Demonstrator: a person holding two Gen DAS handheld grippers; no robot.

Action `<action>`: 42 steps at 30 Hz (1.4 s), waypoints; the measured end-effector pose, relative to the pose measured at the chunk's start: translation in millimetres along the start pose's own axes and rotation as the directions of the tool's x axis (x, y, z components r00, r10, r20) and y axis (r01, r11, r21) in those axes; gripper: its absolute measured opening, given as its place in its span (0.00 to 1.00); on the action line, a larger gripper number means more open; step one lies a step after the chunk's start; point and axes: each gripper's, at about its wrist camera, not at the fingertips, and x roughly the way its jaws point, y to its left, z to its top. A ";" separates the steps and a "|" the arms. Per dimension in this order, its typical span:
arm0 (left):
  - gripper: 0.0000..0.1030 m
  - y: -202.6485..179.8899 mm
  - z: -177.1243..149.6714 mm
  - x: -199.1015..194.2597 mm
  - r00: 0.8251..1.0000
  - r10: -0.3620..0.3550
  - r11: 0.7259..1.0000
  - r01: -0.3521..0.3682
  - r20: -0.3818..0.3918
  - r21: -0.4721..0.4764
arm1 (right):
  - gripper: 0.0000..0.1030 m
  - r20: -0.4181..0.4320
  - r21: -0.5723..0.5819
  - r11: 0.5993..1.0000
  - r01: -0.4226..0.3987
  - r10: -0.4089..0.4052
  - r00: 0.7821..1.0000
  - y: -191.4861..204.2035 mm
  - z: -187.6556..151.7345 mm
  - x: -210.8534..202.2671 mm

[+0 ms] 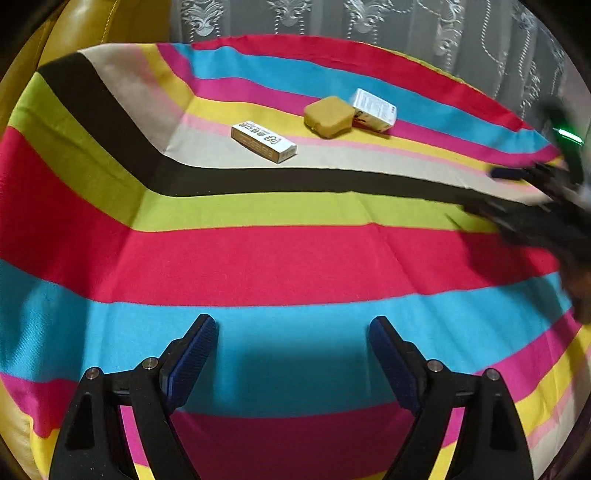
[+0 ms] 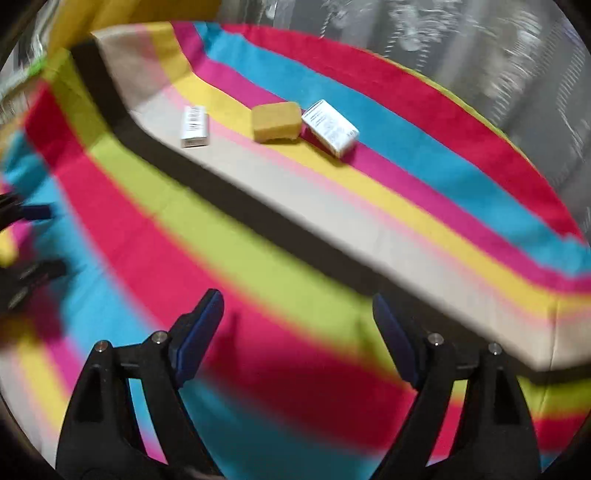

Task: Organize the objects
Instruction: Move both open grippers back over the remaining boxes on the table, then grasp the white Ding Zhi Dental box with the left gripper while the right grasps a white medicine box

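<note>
A long white box [image 1: 263, 141] lies on the beige stripe of the striped cloth [image 1: 258, 258]. A yellow sponge block [image 1: 328, 116] sits to its right, touching a second white box [image 1: 373, 109]. All three show in the right wrist view: the long box [image 2: 194, 126], the sponge [image 2: 276, 121], the second box [image 2: 330, 127]. My left gripper [image 1: 291, 325] is open and empty over the blue stripe, well short of them. My right gripper [image 2: 297, 301] is open and empty, blurred, over the red and green stripes.
A yellow leather seat [image 1: 74, 33] rises at the back left. A lace curtain [image 1: 406, 33] hangs behind the cloth. The right gripper shows blurred at the right edge of the left wrist view [image 1: 524, 195]. The left gripper shows at the left edge of the right wrist view [image 2: 26, 236].
</note>
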 end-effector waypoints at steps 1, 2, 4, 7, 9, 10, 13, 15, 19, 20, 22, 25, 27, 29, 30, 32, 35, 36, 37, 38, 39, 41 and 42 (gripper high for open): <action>0.84 3.2 5.3 4.6 1.000 -0.016 1.000 0.016 -0.007 -0.015 | 0.82 -0.006 -0.041 0.999 0.034 -0.034 0.999 -1.7 15.1 19.4; 0.87 4.4 10.2 8.8 1.000 -0.023 0.999 0.023 -0.012 -0.025 | 0.82 -0.010 -0.071 0.996 0.057 -0.058 0.998 -6.1 25.7 36.1; 0.90 6.9 20.7 15.8 0.999 -0.029 0.998 0.028 -0.013 -0.051 | 0.82 -0.018 -0.132 0.986 0.105 -0.108 0.994 -10.2 53.2 68.5; 0.90 3.7 41.1 30.8 0.999 -0.029 0.998 0.028 -0.022 -0.064 | 0.82 -0.013 -0.172 0.975 0.144 -0.148 0.989 -21.0 82.8 101.6; 0.90 1.8 54.9 41.4 0.999 -0.015 0.998 0.013 -0.028 -0.066 | 0.83 0.007 -0.185 0.973 0.140 -0.141 0.990 -27.1 103.0 120.5; 0.90 0.8 63.8 48.7 1.000 -0.005 0.998 0.003 -0.030 -0.070 | 0.83 0.013 -0.186 0.974 0.129 -0.129 0.992 -29.6 110.9 127.3; 0.90 0.3 92.1 71.7 0.999 0.041 0.994 -0.044 -0.030 -0.096 | 0.83 0.045 -0.176 0.982 0.072 -0.065 0.997 -37.5 126.7 141.3; 0.90 2.5 108.8 84.1 0.998 0.060 0.990 -0.063 -0.028 -0.127 | 0.60 0.046 -0.140 0.990 -0.022 0.029 0.999 -46.5 130.3 146.3; 0.91 11.5 149.0 113.7 0.994 0.104 0.968 -0.108 -0.029 -0.227 | 0.42 0.052 -0.017 0.995 -0.094 0.095 0.994 -61.5 119.0 130.1; 0.93 13.7 156.6 120.1 0.992 0.126 0.960 -0.130 -0.031 -0.248 | 0.42 0.054 0.014 0.994 -0.112 0.111 0.992 -64.3 112.0 121.3; 0.97 17.1 172.5 137.3 0.977 0.209 0.938 -0.214 -0.047 -0.274 | 0.42 0.066 0.053 0.989 -0.137 0.133 0.989 -66.8 95.4 99.6; 0.84 18.4 180.4 145.3 0.962 0.262 0.917 -0.273 -0.077 -0.291 | 0.42 0.084 0.105 0.977 -0.185 0.177 0.981 -67.4 65.9 61.4; 0.33 10.4 174.1 130.2 0.972 0.231 0.938 -0.234 -0.043 -0.254 | 0.42 0.095 0.140 0.968 -0.206 0.194 0.976 -67.3 43.5 34.2; 0.31 5.2 154.1 112.9 0.993 0.116 0.963 -0.121 -0.036 -0.242 | 0.42 0.096 0.176 0.958 -0.228 0.214 0.972 -65.7 23.5 11.8; 0.31 2.0 142.4 104.7 0.995 0.094 0.969 -0.099 -0.030 -0.225 | 0.42 0.101 0.204 0.949 -0.238 0.222 0.970 -65.3 9.9 0.3; 0.31 -4.7 118.8 88.3 0.997 0.076 0.979 -0.078 -0.023 -0.188 | 0.42 0.091 0.257 0.933 -0.253 0.237 0.967 -60.5 -14.2 -12.4; 0.31 -12.1 86.6 64.0 0.999 0.022 0.987 -0.027 -0.035 -0.161 | 0.42 0.053 0.299 0.925 -0.234 0.229 0.972 -51.1 -41.3 -27.9; 0.31 -13.9 79.1 57.9 0.999 0.009 0.987 -0.014 -0.035 -0.157 | 0.42 0.044 0.312 0.921 -0.231 0.229 0.972 -48.8 -50.0 -34.0; 0.31 -17.8 67.6 48.2 0.999 -0.006 0.989 0.001 -0.034 -0.145 | 0.42 0.042 0.326 0.917 -0.232 0.231 0.972 -47.3 -58.4 -42.0; 0.31 -22.8 58.1 39.6 0.999 -0.008 0.992 0.003 -0.033 -0.129 | 0.42 0.041 0.335 0.914 -0.230 0.229 0.972 -50.1 -66.5 -49.7; 0.31 -28.9 48.1 30.4 1.000 -0.006 0.994 0.002 -0.030 -0.111 | 0.42 0.038 0.344 0.912 -0.222 0.223 0.974 -48.4 -72.0 -56.2; 0.31 -40.2 28.6 11.7 1.000 -0.009 0.998 0.007 -0.025 -0.066 | 0.42 0.033 0.357 0.910 -0.209 0.211 0.977 -41.9 -82.6 -64.3; 0.31 -42.9 24.0 6.8 1.000 -0.006 0.999 0.005 -0.024 -0.052 | 0.42 0.031 0.363 0.909 -0.205 0.208 0.978 -39.7 -87.7 -70.6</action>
